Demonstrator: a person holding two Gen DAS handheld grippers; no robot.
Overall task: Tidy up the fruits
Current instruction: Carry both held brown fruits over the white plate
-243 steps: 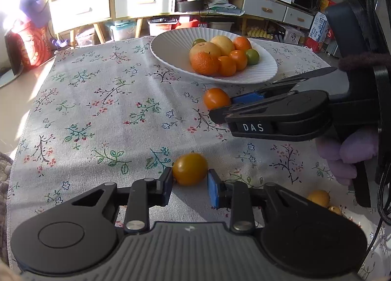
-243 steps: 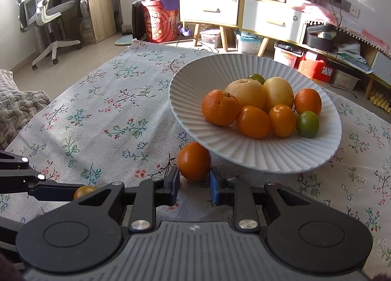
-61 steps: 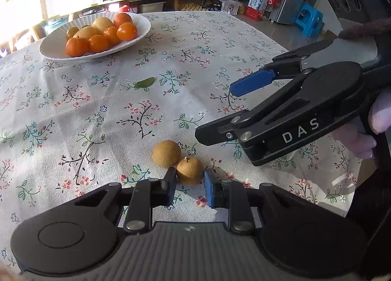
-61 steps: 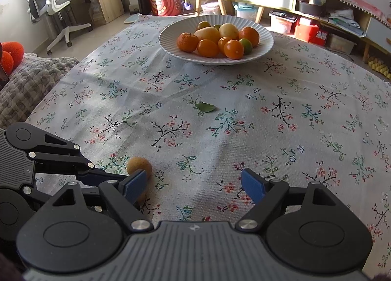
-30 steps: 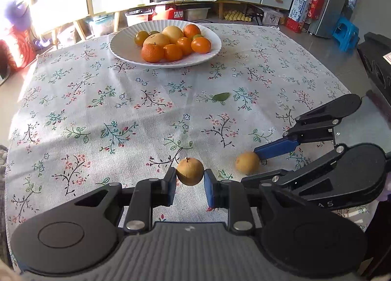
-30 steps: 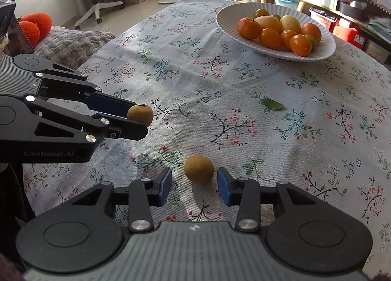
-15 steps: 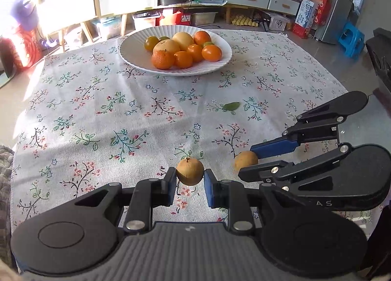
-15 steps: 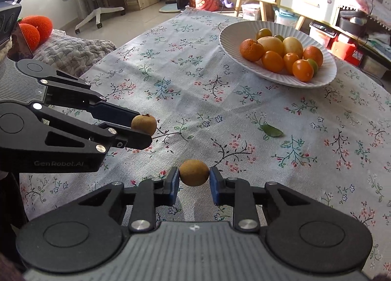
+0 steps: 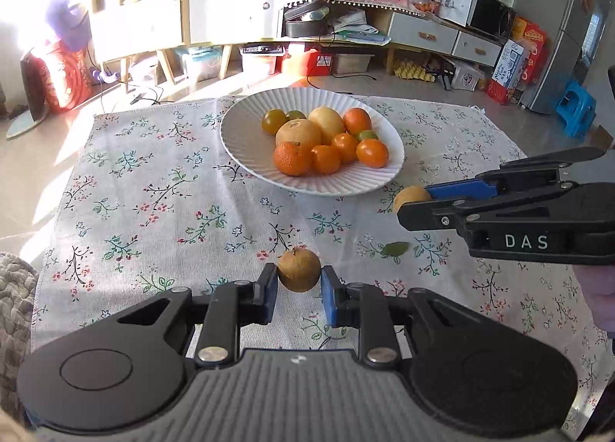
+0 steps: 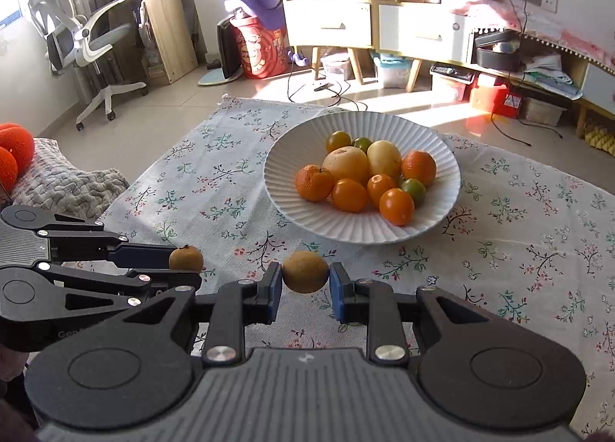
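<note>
Each gripper is clamped on one small brown fruit: the left gripper (image 9: 299, 295) on the stemmed fruit (image 9: 299, 269), the right gripper (image 10: 304, 295) on the smooth fruit (image 10: 305, 271). Both fruits hang clear of the cloth (image 9: 153, 192), short of the plate (image 9: 250, 169), likely so they can be added to the pile there.

The table's floral cloth (image 9: 161, 188) bears a fruit-filled white plate (image 9: 246, 157) — and one green leaf (image 9: 396, 248).

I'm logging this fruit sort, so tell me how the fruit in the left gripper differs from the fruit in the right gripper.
The left fruit shows a small stem nub on top; the right fruit shows none. The left fruit looks rounder, the right fruit a little wider than tall. Both are small and brownish, each pinched between blue pads above the tablecloth, short of the plate.
</note>
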